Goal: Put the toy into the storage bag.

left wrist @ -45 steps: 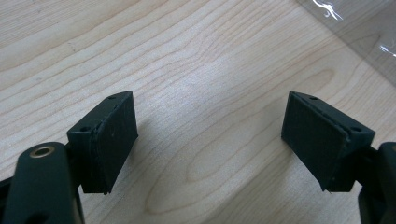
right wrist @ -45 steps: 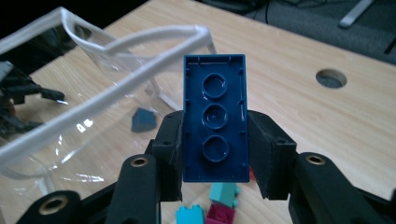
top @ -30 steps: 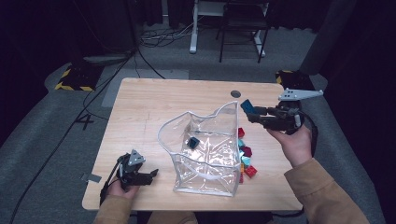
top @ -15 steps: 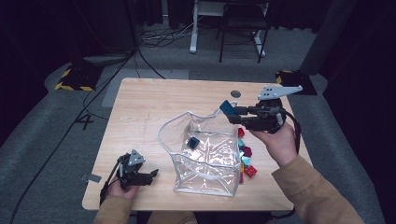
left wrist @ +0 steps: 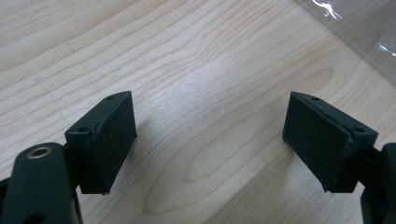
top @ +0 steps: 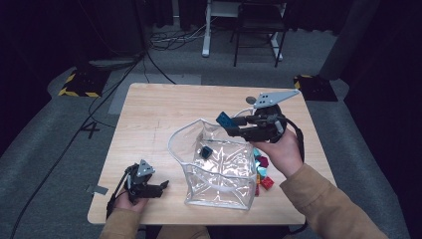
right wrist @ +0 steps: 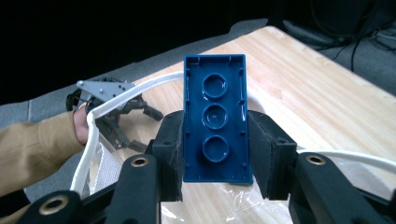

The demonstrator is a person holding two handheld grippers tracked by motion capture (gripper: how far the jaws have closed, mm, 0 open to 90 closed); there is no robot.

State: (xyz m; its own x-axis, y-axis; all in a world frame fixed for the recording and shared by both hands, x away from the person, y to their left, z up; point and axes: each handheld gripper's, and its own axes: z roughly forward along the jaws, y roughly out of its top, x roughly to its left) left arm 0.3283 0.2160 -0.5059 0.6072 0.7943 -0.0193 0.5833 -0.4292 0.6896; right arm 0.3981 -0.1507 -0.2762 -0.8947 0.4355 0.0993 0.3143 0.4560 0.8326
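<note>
Right gripper [top: 228,125] clamped on a blue brick [right wrist: 215,115], long axis standing up out of the jaws, hollow underside to the camera; brick held just above the far rim of the clear bag [top: 219,172], the bag's open mouth below and toward the person; likely a drop into the bag. Left gripper [top: 160,186] rests on the wooden table [top: 164,107] left of the bag, jaws apart, empty, farther off. Loose bricks [top: 261,172] lie right of the bag; dark room beyond.
</note>
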